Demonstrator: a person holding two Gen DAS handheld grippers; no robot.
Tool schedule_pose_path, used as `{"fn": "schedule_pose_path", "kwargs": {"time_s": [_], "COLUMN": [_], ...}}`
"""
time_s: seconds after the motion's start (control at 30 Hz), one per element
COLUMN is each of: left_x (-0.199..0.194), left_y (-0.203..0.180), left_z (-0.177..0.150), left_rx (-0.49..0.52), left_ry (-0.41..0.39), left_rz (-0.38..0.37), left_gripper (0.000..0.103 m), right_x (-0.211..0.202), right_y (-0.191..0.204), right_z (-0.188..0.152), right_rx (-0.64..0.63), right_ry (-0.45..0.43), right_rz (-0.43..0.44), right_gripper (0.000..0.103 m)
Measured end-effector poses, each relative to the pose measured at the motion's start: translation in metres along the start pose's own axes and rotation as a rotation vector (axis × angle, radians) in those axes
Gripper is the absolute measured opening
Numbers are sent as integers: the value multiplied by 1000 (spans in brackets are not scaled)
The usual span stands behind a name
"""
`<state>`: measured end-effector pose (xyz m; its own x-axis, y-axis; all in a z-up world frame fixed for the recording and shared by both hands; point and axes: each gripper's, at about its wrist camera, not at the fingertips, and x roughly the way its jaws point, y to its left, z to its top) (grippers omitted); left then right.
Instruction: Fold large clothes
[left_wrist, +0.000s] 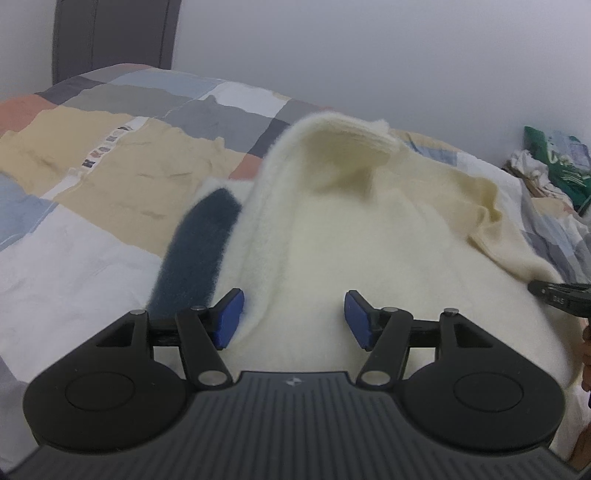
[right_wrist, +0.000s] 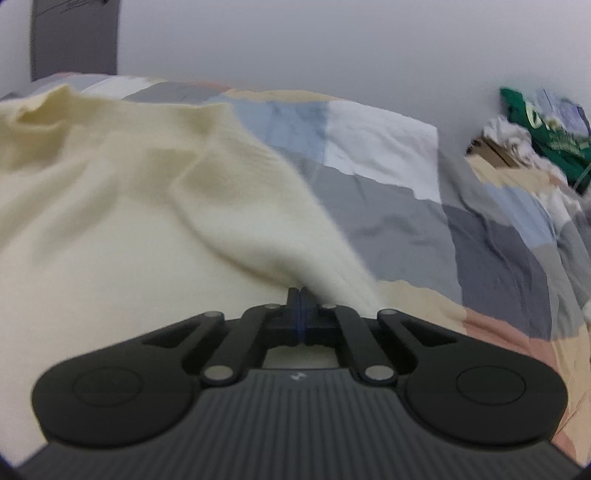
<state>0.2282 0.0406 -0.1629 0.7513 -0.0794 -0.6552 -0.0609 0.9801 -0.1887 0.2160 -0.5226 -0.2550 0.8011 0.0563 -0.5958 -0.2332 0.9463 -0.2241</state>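
Observation:
A cream knit sweater (left_wrist: 332, 229) with a dark blue band (left_wrist: 199, 251) lies bunched on the patchwork bedspread (left_wrist: 74, 236). My left gripper (left_wrist: 293, 317) is open, its blue pads (left_wrist: 231, 319) on either side of a raised fold of the sweater, close above it. In the right wrist view the sweater (right_wrist: 129, 192) spreads to the left. My right gripper (right_wrist: 300, 295) is shut on the sweater's edge, and the cloth drapes over the fingertips. The right gripper's tip (left_wrist: 557, 295) shows at the far right of the left wrist view.
A beige garment (left_wrist: 122, 166) lies flat on the bed at the left. A dark headboard (left_wrist: 110, 37) stands at the back left against a pale wall. A pile of clutter with a green bag (right_wrist: 546, 133) sits beyond the bed's right side.

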Motion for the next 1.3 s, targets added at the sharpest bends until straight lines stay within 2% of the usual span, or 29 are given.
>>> {"fn": "schedule_pose_path", "kwargs": {"time_s": [0.2,0.27,0.33,0.4,0.53,0.73,0.8,0.83,0.9,0.93,1.0,1.03,1.07,1.17,1.23,1.3], "left_x": [6,6,5,2,-14,-58,-73,-81,-90,-92,-94,-93,-91,-83,-75,-70], "left_y": [-4,-4,-1,-1,-5,-15,-18,-21,-27,-31,-41,-47,-52,-59,-59,-57], "left_z": [-5,-5,-5,-4,-4,-12,-17,-20,-28,-31,-37,-40,-43,-50,-55,-57], "left_rx": [45,41,26,41,40,-12,-36,-55,-89,-105,-120,-131,-138,-170,-206,-231], "left_ry": [-3,-9,-14,-17,-45,-106,-123,-126,-115,-93,-61,-45,-26,32,78,99], "left_rz": [19,18,6,-1,12,15,-5,-28,-71,-105,-140,-157,-189,-233,-256,-270], "left_gripper": [68,68,68,68,68,68,68,68,68,68,68,68,68,68,68,70], "right_x": [8,13,12,3,-21,-69,-80,-83,-89,-92,-98,-99,-98,-92,-82,-70], "right_y": [-3,-7,-6,-7,-19,-16,-13,-11,-5,-1,4,5,5,6,9,11], "right_z": [-4,-7,-8,-8,-6,-20,-31,-35,-45,-50,-62,-66,-72,-82,-89,-96], "right_rx": [31,75,66,76,198,308,369,393,458,487,552,592,645,759,822,887], "right_ry": [35,62,63,56,48,-18,-7,8,53,70,91,94,108,180,233,286], "right_rz": [19,29,26,35,88,239,314,343,429,482,542,572,607,669,693,701], "right_gripper": [0,0,0,2,9,9,10,14,14,16,31,49,61,77,83,83]}}
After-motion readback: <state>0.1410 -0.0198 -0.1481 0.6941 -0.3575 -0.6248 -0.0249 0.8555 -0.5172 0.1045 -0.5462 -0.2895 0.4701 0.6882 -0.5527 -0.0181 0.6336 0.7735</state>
